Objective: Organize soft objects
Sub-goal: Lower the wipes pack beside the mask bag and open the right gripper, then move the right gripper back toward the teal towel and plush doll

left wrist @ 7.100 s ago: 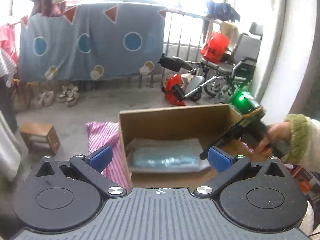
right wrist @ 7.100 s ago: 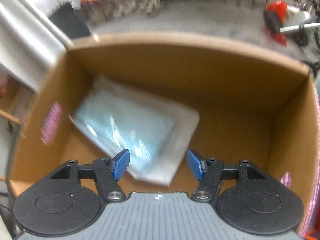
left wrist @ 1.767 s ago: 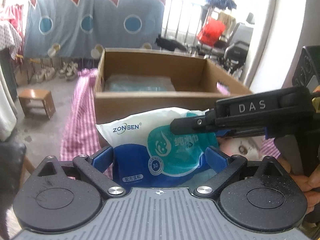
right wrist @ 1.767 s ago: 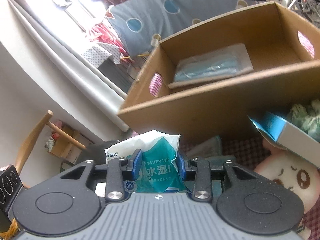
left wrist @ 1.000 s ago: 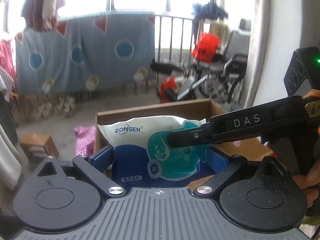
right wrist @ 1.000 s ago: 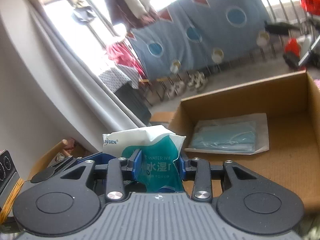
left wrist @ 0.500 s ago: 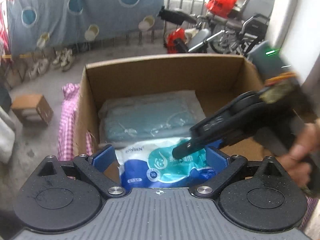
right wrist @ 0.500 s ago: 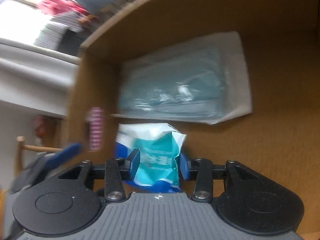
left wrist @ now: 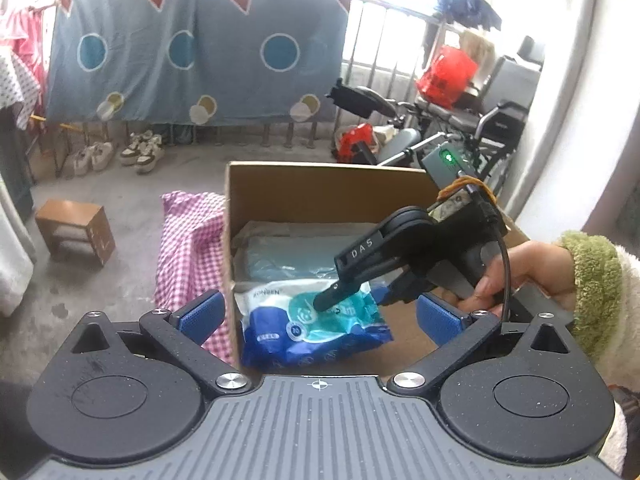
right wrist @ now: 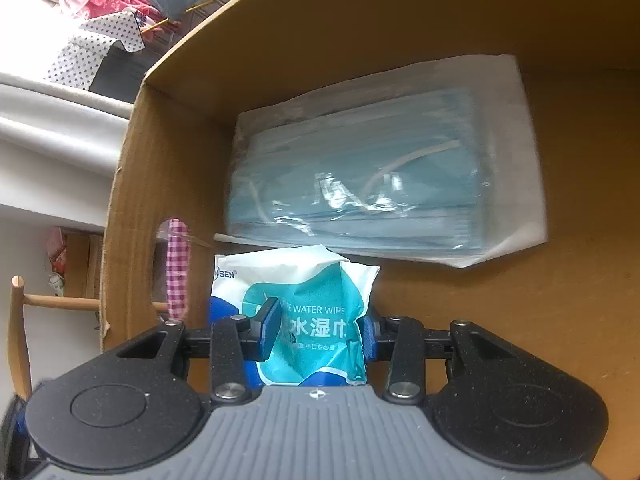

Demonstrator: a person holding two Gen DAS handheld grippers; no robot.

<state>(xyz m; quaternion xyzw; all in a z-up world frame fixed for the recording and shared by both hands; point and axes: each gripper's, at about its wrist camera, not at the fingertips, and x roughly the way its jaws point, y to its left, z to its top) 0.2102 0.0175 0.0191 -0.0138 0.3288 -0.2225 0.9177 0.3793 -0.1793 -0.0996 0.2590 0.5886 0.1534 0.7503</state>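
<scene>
Brown corrugated cardboard box (left wrist: pixel 320 192) holds a clear-wrapped stack of pale blue face masks (right wrist: pixel 372 172) at its far side and, just in front, a blue-and-white soft wet-wipes pack (right wrist: pixel 304 312) pinched by the right gripper (right wrist: pixel 316 330), while the left gripper (left wrist: pixel 320 314) stands spread, gripping nothing.

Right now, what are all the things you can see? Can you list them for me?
wet wipes pack: one, blue, teal and white, in the box's near left corner
face mask pack: one, pale blue in clear wrap, behind the wipes
cardboard box: one, brown, on the checked cloth
checked cloth: one, pink and white, under the box
wooden stool: one, brown, on the floor
wheelchair: one, black, by the railing
left gripper: open, outside the box
right gripper: shut on the wipes
hand: one, green cuff
</scene>
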